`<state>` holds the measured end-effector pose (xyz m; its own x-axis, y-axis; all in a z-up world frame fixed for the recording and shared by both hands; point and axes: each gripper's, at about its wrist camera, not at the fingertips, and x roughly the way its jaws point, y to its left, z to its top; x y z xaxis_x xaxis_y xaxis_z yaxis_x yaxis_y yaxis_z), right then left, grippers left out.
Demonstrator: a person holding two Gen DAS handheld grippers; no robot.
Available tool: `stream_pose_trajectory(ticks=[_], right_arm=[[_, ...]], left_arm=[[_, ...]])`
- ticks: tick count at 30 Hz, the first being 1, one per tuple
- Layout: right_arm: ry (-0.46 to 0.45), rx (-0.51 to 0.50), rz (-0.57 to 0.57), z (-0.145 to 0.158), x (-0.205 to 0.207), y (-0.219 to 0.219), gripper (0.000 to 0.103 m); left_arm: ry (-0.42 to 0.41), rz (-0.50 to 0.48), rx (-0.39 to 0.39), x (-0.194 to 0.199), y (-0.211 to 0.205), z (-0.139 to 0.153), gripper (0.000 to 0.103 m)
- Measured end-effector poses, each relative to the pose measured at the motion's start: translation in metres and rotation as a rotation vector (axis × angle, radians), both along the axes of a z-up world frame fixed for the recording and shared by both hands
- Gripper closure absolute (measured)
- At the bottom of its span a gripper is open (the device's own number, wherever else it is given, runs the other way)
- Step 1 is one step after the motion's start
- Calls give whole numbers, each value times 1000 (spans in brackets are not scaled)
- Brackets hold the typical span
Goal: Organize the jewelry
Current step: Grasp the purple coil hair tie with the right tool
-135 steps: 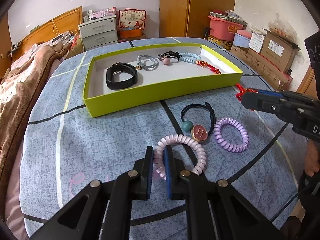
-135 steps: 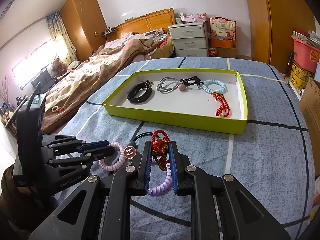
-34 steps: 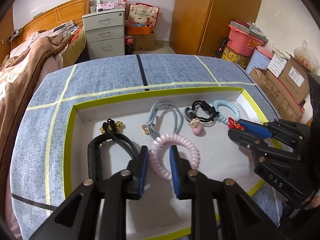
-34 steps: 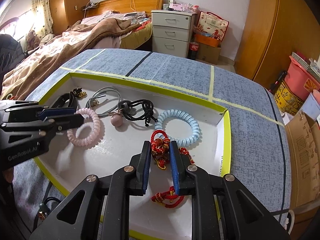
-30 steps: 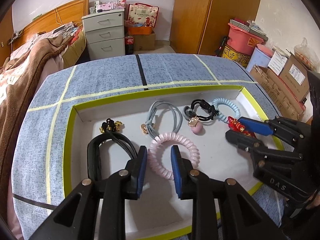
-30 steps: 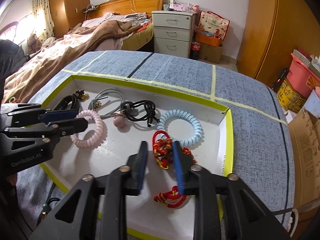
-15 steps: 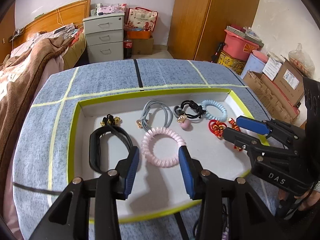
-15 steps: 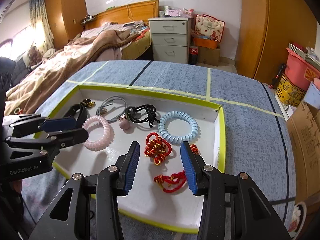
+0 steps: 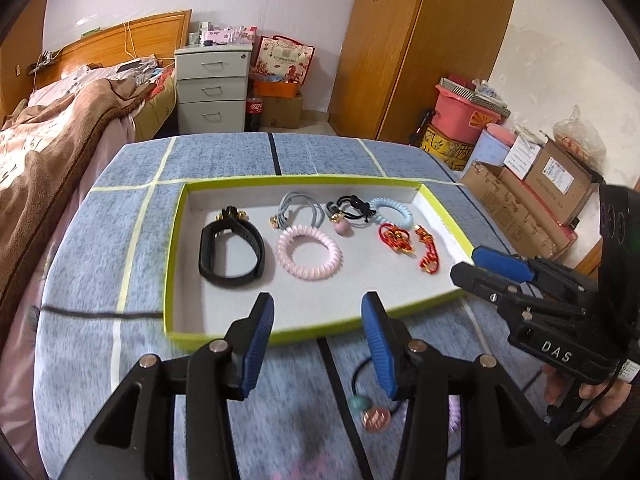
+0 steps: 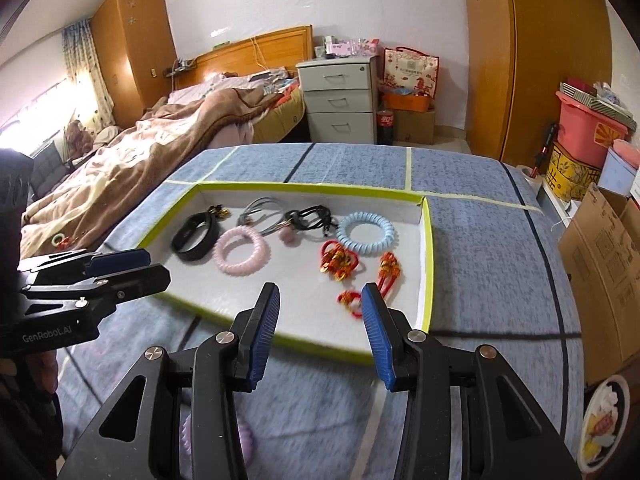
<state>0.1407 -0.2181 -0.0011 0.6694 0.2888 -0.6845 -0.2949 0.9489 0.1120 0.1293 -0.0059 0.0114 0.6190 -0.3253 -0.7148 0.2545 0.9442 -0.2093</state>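
purple coil tie (image 10: 244, 446) mostly hidden, blurred

Right gripper (image 10: 320, 312) fingers spread, empty, above tray (image 10: 427, 264) front edge; red bracelets (image 10: 339, 261) inside.

My left tool (image 9: 318, 322) has its jaws spread wide and holds nothing. My right tool (image 10: 320, 312) gapes just as wide, also bare. My right hand (image 9: 588, 398) wraps its handle, fingers curled underneath.
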Motion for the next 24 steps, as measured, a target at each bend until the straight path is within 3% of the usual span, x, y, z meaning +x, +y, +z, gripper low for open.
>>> stream_pose_trajectory(ticks=[12, 24], right_arm=[[24, -10, 31, -13, -40, 9, 59], [111, -36, 94, -34, -60, 22, 59]], left_arm=[[-9, 24, -16, -38, 18, -7, 55], [-18, 30, 9, -65, 24, -14, 55]])
